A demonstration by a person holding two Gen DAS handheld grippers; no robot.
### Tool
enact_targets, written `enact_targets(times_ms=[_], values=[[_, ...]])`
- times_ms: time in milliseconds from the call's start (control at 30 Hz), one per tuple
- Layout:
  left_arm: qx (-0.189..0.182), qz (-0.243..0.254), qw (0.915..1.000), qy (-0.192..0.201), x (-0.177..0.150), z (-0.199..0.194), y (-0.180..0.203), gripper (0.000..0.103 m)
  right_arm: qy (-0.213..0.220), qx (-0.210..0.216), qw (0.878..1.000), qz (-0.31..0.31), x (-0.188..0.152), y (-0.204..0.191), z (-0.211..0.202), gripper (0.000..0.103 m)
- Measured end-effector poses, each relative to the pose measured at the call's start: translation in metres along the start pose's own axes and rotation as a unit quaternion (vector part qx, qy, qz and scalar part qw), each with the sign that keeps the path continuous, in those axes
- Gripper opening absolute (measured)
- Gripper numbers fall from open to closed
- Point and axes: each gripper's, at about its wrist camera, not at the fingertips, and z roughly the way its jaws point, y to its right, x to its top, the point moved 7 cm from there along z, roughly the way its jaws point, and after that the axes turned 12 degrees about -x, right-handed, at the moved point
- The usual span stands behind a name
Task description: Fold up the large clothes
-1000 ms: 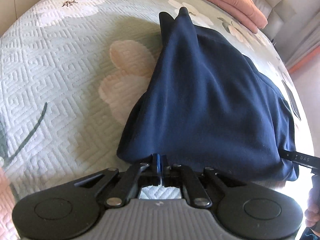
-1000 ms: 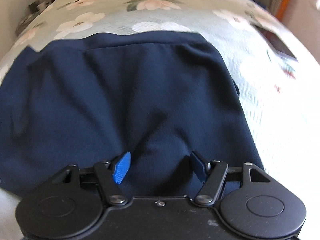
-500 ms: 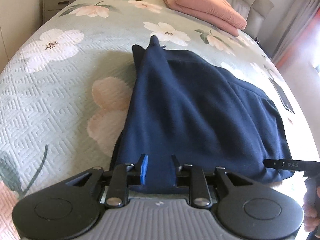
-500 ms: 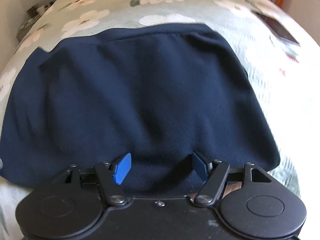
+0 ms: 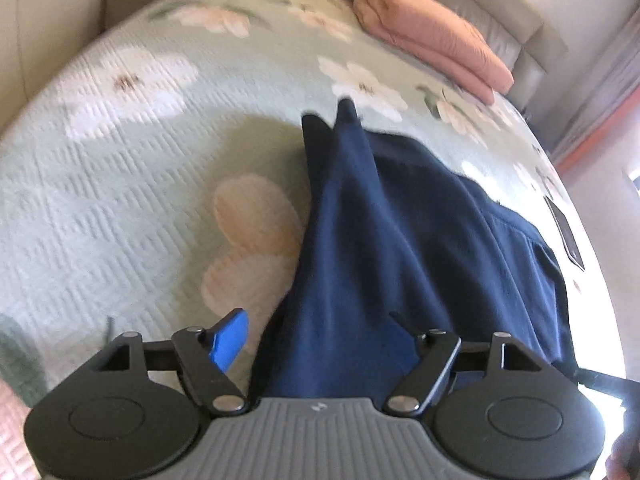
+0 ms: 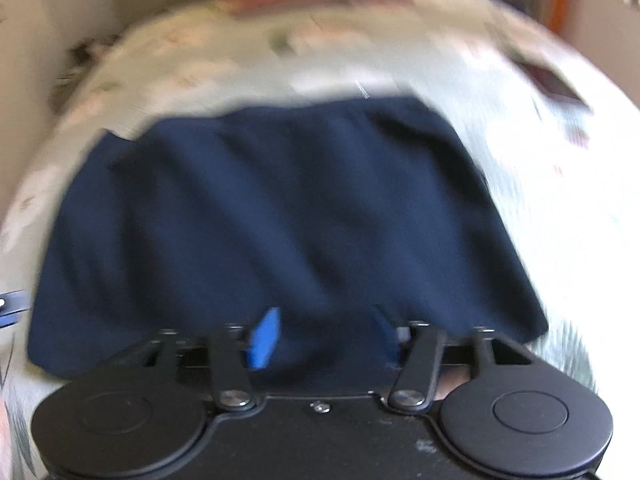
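Motion blur smears the right wrist view, softening the navy garment (image 6: pixel 288 216) and bedspread (image 6: pixel 540 184) pattern.

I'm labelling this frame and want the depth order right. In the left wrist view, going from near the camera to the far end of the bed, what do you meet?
left gripper, open → navy garment → floral bedspread beyond its far tip → folded pink blanket → headboard
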Motion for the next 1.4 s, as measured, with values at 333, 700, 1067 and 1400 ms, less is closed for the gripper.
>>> enact_targets(times_ms=[333,700,1067,1400], values=[[-0.053,-0.027,0.998,-0.023,-0.007,0.055,-0.009,0.102,0.019,0.039,0.999,-0.006,-0.018,-0.03,0.033,0.018],[-0.084,-0.03,0.9958,0.018,0.002,0.067,-0.018,0.066,0.027,0.089,0.995,0.043,-0.023,-0.017,0.026,0.018],[-0.124,-0.054,0.9908,0.003,0.002,0.069,-0.008,0.028,0.035,0.077,0.996,0.022,-0.021,-0.023,0.019,0.019],[-0.158,-0.076,0.9844,-0.008,-0.015,0.078,-0.019,0.022,0.062,0.05,0.997,-0.011,-0.018,-0.033,-0.002,0.019]])
